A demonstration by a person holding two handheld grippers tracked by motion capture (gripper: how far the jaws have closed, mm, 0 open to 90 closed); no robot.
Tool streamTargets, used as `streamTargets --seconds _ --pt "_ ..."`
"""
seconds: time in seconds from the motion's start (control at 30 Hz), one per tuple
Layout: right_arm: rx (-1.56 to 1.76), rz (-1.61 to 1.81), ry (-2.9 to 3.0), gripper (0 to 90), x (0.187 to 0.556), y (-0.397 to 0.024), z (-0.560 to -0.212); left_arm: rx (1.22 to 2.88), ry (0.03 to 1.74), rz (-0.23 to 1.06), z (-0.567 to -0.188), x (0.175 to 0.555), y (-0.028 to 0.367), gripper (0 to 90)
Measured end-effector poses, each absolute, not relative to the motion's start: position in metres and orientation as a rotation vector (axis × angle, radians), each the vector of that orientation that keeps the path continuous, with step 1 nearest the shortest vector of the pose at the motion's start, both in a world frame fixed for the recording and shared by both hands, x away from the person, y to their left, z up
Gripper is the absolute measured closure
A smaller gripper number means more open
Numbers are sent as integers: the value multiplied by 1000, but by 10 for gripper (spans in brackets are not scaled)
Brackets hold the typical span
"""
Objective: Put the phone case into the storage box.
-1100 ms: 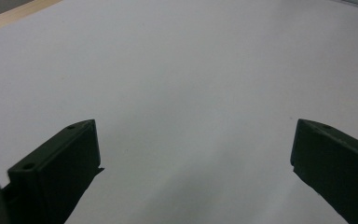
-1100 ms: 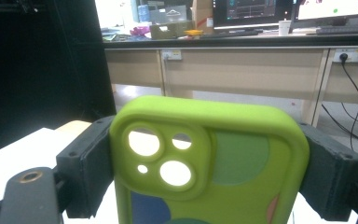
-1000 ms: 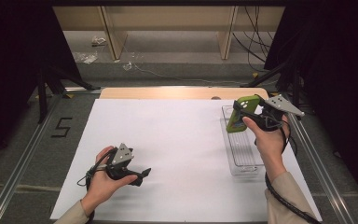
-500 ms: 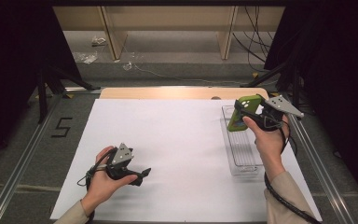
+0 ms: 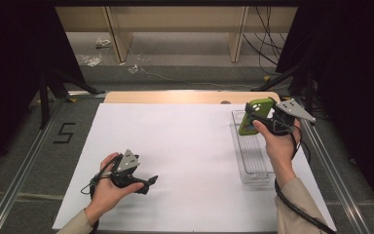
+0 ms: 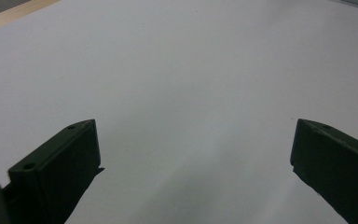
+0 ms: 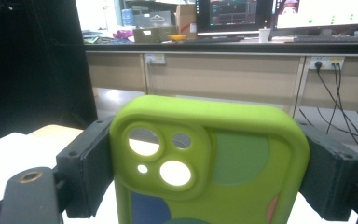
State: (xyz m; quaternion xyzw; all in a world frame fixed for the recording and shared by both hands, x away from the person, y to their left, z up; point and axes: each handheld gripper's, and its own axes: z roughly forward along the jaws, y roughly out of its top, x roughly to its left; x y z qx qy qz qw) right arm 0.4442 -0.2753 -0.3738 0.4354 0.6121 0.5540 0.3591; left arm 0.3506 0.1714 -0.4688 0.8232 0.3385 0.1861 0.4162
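Right gripper (image 5: 257, 116) clamped on green phone case (image 7: 209, 163) above clear tray (image 5: 253, 165); left gripper (image 6: 193, 154) apart over white sheet (image 5: 185, 146).

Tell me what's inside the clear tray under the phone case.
The tray looks empty where visible: ribbed clear floor, white sheet showing through. Its far end is hidden behind the phone case held in the right tool, and the hand covers one edge.

The phone case (image 7: 209, 163) looks like matt, smooth green rubbery plastic. The tray (image 5: 253, 163) is clear glossy plastic. The table (image 5: 185, 141) is covered in matt white sheet, with bare wood at its far edge.
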Motion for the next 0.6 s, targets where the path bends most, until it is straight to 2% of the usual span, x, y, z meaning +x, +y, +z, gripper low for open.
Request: streamTargets --seconds 0.6 --pt "1129 1386 1559 169 456 -274 -378 2064 852 470 -469 351 171 9"
